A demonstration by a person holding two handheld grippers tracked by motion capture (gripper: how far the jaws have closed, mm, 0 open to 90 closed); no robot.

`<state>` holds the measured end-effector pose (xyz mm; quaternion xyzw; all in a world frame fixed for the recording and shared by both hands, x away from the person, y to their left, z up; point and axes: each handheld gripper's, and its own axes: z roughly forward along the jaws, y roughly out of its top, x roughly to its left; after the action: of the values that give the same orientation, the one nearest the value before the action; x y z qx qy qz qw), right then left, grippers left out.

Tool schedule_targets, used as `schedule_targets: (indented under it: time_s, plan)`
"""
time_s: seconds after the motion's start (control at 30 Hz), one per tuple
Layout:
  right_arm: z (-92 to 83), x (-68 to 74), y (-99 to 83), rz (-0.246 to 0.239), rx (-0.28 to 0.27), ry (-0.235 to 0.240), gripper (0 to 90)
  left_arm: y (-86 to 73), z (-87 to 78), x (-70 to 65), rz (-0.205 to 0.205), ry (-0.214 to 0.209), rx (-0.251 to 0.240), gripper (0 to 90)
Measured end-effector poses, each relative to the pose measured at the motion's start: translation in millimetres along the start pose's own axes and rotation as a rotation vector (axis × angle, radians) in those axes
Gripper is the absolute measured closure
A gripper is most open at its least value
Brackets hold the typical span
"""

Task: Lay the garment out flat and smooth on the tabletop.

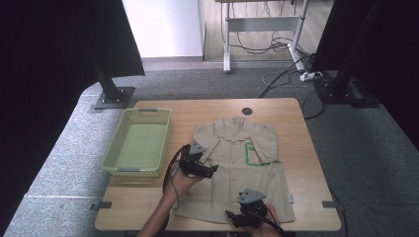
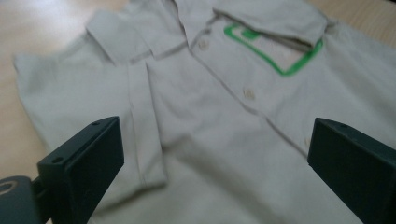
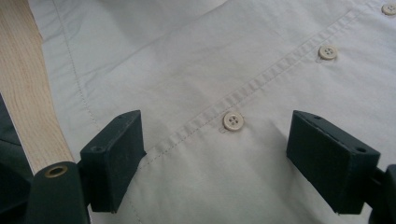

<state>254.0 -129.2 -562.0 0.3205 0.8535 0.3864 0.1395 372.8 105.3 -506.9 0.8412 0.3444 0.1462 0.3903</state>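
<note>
A beige short-sleeved shirt (image 1: pixel 242 173) with a green-outlined chest pocket (image 1: pixel 256 154) lies face up, buttoned, on the wooden table (image 1: pixel 299 163). My left gripper (image 1: pixel 212 170) hovers over the shirt's left side, near the folded-in sleeve, jaws open. In the left gripper view the shirt (image 2: pixel 210 107) spreads out below the open left gripper (image 2: pixel 215 135), and the green pocket (image 2: pixel 275 51) lies farther off. My right gripper (image 1: pixel 230 215) is low over the hem at the table's front edge. In the right gripper view the open right gripper (image 3: pixel 215 128) straddles the button placket (image 3: pixel 261 81), with one button (image 3: pixel 232 121) between the jaws.
A light green plastic basket (image 1: pixel 112 148) stands on the table's left side, beside the shirt, with nothing in it. Bare wood (image 3: pixel 23 93) shows past the shirt's hem. Black stands and a cable-strewn floor lie beyond the table's far edge.
</note>
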Motion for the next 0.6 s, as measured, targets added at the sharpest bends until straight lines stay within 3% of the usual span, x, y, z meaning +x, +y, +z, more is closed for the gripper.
schedule_targets:
  time_s: [0.13, 0.17, 0.3, 0.33, 0.6]
  plan:
    - [-0.1, -0.5, 0.0, -0.002, 0.001, 0.003, 18.5, -7.4, 0.3, -1.3, -0.003, 0.007, 0.006, 3.5]
    - [-0.1, -0.5, 0.0, -0.002, 0.001, 0.003, 18.5, -27.1, 0.2, -3.7, -0.019, 0.023, 0.018, 3.5]
    - [0.0, -1.6, 0.0, -0.008, -0.001, 0.009, 18.3, -36.5, 2.2, -5.2, -0.013, 0.037, 0.037, 4.1]
    - [0.0, -1.6, 0.0, -0.008, -0.001, 0.009, 18.0, -48.1, 8.8, -5.6, -0.003, 0.065, 0.070, 4.1]
    - [0.9, -3.0, 2.5, -0.013, 0.018, 0.026, 14.1, -56.1, 11.1, -3.1, 0.003, 0.066, 0.056, 4.7]
